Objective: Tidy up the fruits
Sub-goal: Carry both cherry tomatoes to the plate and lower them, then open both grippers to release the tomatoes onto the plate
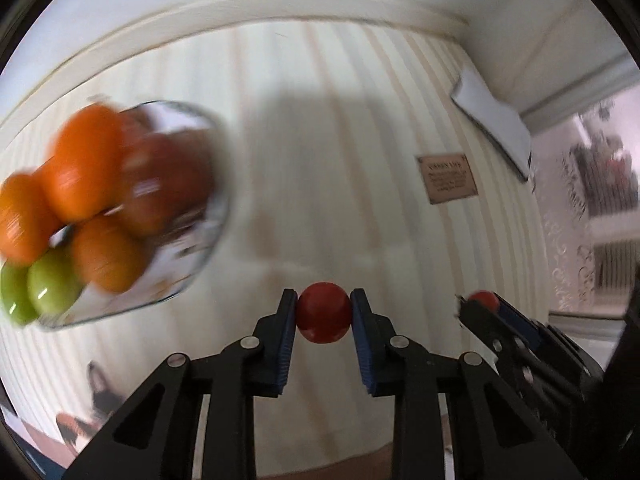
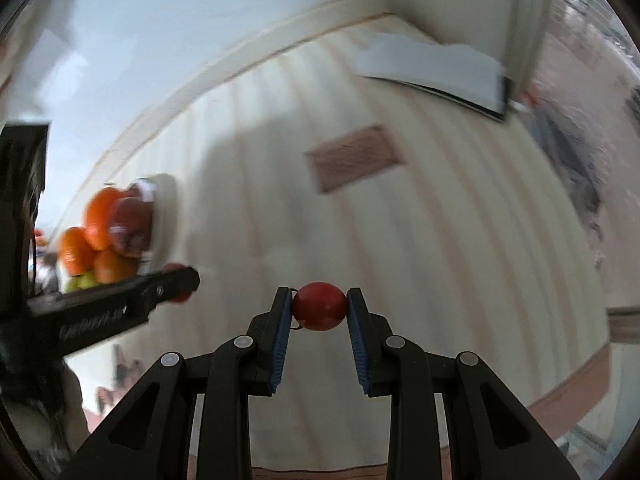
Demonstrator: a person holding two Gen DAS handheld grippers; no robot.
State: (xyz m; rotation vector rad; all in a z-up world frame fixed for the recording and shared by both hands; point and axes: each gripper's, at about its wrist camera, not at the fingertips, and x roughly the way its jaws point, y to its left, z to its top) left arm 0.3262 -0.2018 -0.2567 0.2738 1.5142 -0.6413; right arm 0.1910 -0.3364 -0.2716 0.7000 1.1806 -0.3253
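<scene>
Left gripper [image 1: 324, 314] is clamped on a small red fruit [image 1: 323, 312] above the striped table [image 1: 340, 140]. Right gripper [image 2: 319, 307] pinches another red fruit [image 2: 320, 306]. Glass bowl [image 1: 212, 216] of oranges [image 1: 86, 160] and green fruit [image 1: 50, 288] sits to the left.
</scene>
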